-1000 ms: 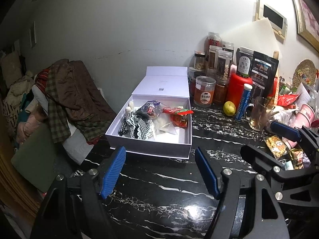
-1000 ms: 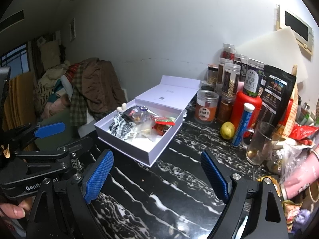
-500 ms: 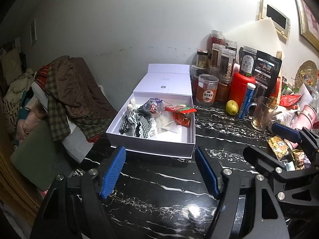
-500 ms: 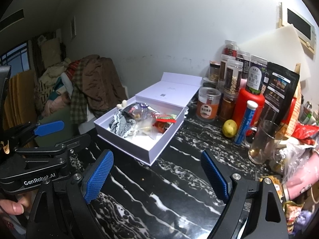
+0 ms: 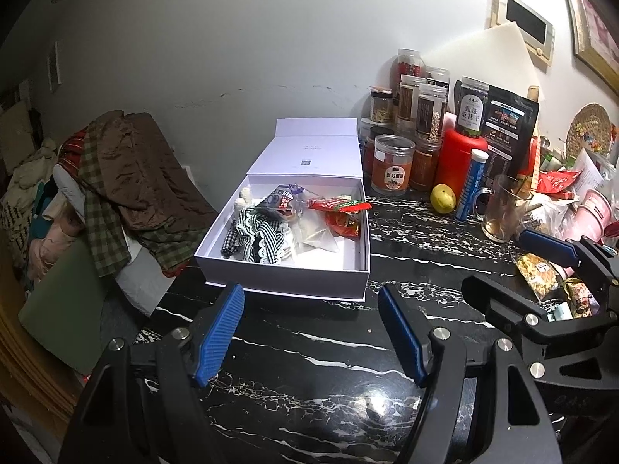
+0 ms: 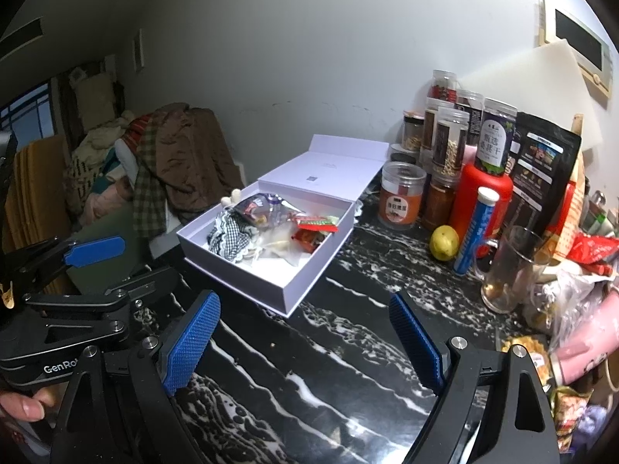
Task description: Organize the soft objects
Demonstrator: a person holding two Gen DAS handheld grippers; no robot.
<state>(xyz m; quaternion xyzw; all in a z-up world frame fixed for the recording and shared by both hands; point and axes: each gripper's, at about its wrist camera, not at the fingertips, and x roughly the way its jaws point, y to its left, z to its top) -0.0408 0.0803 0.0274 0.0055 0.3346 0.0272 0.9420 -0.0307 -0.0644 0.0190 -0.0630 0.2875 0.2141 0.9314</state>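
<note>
At nine o'clock in the left wrist view a heap of clothes, brown cloth over green check, slumps against a pale plastered wall, with more bedding piled behind it in the dim corner. The work surface is a black marble counter veined in white, glossy under the light.

At the centre, toward twelve o'clock of the left gripper, sits an open white box, its lid folded back against the wall. Inside lie the soft things: a black-and-white checked fabric piece at the left, a clear plastic pouch behind it, and a red snack packet at the right.

The left gripper hangs released over bare counter, nothing between its blue pads. The right gripper likewise stands wide and empty, with the box at its eleven o'clock.

At two o'clock stand jars, a red canister, a dark pouch, a lemon, a blue tube and a glass mug. At three o'clock, crumpled wrappers crowd the counter's edge.
</note>
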